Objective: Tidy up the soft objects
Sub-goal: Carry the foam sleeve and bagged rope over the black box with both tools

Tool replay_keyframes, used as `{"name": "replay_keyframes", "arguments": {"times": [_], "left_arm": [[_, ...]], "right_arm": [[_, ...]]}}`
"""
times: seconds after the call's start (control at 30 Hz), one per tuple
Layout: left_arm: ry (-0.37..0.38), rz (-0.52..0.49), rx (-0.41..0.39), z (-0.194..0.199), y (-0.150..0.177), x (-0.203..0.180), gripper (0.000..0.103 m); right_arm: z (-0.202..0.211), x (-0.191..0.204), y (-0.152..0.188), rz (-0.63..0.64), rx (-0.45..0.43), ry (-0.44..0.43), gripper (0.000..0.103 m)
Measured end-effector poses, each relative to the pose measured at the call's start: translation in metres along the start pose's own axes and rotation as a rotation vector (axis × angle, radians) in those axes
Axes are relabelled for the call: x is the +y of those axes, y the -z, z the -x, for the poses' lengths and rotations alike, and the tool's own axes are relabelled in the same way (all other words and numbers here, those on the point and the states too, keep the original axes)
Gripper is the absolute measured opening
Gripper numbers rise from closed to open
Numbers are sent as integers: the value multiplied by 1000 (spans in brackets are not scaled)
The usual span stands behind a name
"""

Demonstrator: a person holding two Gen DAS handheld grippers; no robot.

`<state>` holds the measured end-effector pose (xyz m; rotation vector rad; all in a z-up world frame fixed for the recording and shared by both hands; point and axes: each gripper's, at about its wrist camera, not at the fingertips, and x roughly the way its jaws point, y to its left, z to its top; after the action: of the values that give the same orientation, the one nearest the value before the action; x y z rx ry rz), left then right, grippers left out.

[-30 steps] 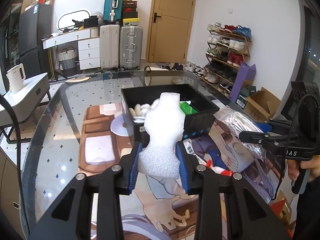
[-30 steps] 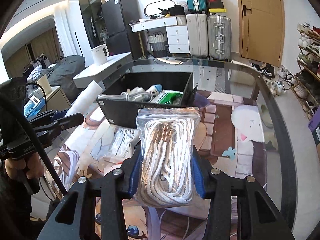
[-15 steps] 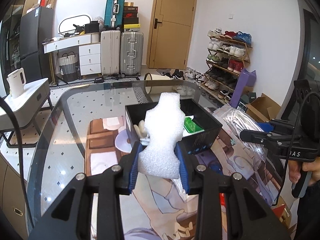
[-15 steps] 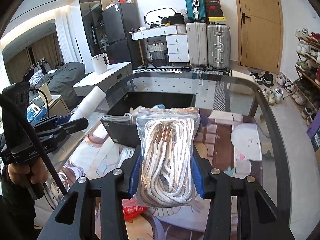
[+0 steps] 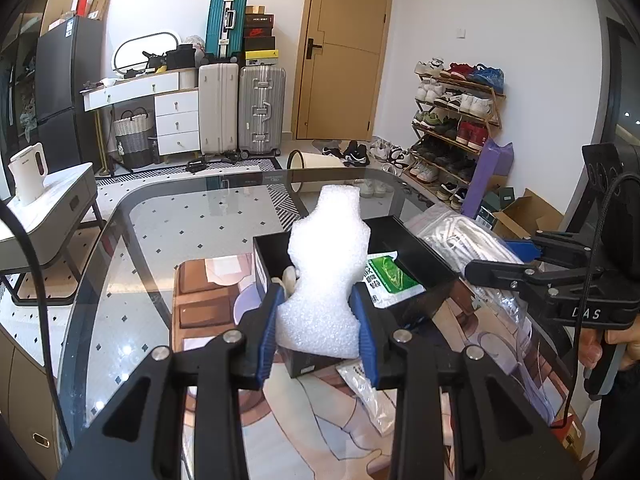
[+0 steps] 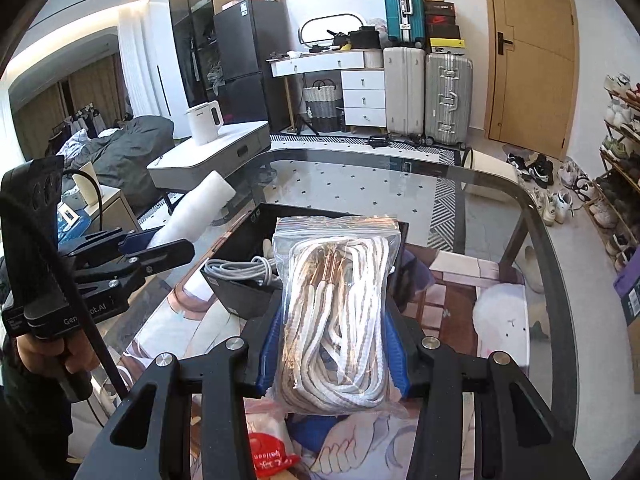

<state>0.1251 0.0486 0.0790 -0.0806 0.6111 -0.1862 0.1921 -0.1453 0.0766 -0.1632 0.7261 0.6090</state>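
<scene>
My left gripper (image 5: 318,332) is shut on a white foam piece (image 5: 326,272) and holds it upright in the air, in front of the black bin (image 5: 404,252). My right gripper (image 6: 334,344) is shut on a clear zip bag of white rope (image 6: 338,304), held above the table near the bin (image 6: 240,292). The bin holds a green packet (image 5: 390,280), a grey cable (image 6: 240,270) and other small items. The right gripper with its bag also shows in the left wrist view (image 5: 532,264). The left gripper with the foam also shows in the right wrist view (image 6: 132,256).
The bin sits on a printed mat (image 5: 320,432) on a glass table (image 5: 160,240). A clear packet (image 5: 368,392) and a red package (image 6: 272,460) lie on the mat. A side table with a white kettle (image 5: 28,176) stands at the left.
Both grippers have risen and drawn back with their loads, so the bin now sits lower and farther off in both views. The grips have not changed.
</scene>
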Motion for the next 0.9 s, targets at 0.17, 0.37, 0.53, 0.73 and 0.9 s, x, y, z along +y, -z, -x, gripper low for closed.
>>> {"name": "replay_keyframes", "arguments": {"times": [0.17, 0.37, 0.53, 0.73, 0.9], "left_arm": [[5, -2, 7, -9, -6, 2, 33], [17, -20, 39, -25, -12, 0, 33], [23, -22, 58, -36, -13, -1, 33], [20, -30, 92, -51, -15, -2, 33], [18, -31, 122, -64, -17, -4, 33]], "right_arm": [[-9, 1, -9, 15, 15, -7, 45], [-23, -2, -19, 38, 54, -20, 45], [-36, -5, -25, 46, 85, -19, 45], [-55, -8, -29, 63, 132, -7, 45], [-69, -11, -32, 79, 161, 1, 45]]}}
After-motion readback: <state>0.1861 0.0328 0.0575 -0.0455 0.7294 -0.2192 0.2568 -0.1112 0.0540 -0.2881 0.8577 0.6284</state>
